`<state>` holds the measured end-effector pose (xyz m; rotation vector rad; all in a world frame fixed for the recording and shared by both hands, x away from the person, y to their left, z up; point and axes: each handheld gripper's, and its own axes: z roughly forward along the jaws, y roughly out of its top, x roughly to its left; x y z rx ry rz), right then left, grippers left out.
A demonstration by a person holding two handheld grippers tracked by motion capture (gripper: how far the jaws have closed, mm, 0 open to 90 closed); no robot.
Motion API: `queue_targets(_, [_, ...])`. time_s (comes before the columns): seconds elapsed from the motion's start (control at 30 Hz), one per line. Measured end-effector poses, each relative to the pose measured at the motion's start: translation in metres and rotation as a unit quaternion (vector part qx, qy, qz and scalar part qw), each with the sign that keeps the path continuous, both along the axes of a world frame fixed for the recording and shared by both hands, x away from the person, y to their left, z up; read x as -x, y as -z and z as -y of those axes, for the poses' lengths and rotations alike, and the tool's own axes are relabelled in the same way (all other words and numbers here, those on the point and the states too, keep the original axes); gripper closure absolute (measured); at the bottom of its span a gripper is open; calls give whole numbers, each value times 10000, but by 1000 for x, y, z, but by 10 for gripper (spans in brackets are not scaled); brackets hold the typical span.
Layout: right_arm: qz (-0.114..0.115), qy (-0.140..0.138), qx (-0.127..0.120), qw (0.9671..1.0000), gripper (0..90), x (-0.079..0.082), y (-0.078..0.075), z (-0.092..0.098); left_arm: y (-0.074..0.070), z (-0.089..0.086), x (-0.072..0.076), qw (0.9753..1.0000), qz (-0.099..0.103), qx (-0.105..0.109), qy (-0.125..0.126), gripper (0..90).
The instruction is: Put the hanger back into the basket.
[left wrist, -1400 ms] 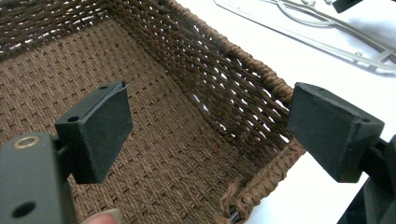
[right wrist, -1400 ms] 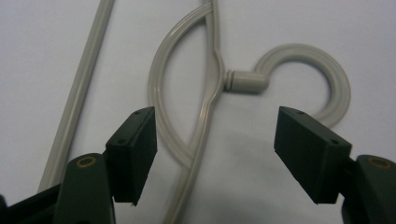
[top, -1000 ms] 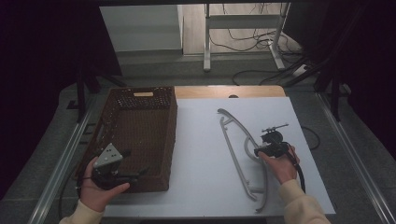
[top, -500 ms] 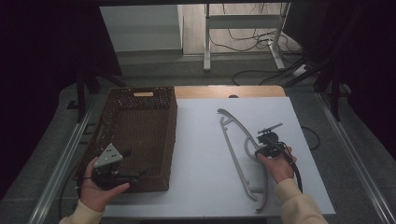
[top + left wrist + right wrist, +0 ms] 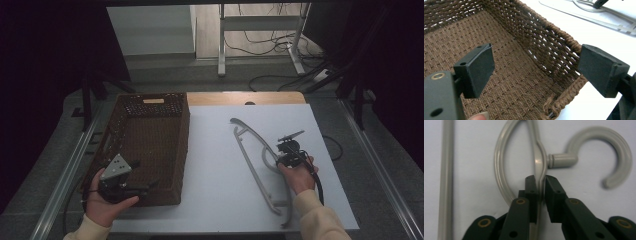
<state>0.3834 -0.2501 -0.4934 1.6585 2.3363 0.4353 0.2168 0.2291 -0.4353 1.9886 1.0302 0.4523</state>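
We see a grey plastic hanger (image 5: 260,165) lying flat on the white table (image 5: 215,165), to the right of a brown woven basket (image 5: 150,145). Our right gripper (image 5: 540,182) has its jaws closed around the hanger's thin top bar just below the hook (image 5: 604,157), the bar pinched between the two black pads. Our left gripper (image 5: 536,72) hovers at the basket's near right corner with its jaws spread wide, one over the basket's inside and one outside its rim, holding nothing.
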Motion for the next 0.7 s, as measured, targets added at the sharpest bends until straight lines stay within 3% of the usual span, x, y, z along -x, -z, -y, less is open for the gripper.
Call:
queue_targets(0.27, [37, -87, -43, 9999, 826, -1, -2, 6, 0, 0, 0, 10000, -1, -1, 1, 142])
queue_targets(0.4, [220, -216, 65, 9995, 829, 1, -9, 7, 0, 0, 0, 10000, 2, 0, -6, 142])
queue_targets(0.5, [318, -261, -9, 9992, 830, 1, -14, 8, 0, 0, 0, 10000, 8, -3, -3, 142])
queue_targets(0.7, [498, -356, -407, 9973, 830, 3, -30, 16, 1, 0, 0, 10000, 0, 2, -16, 142])
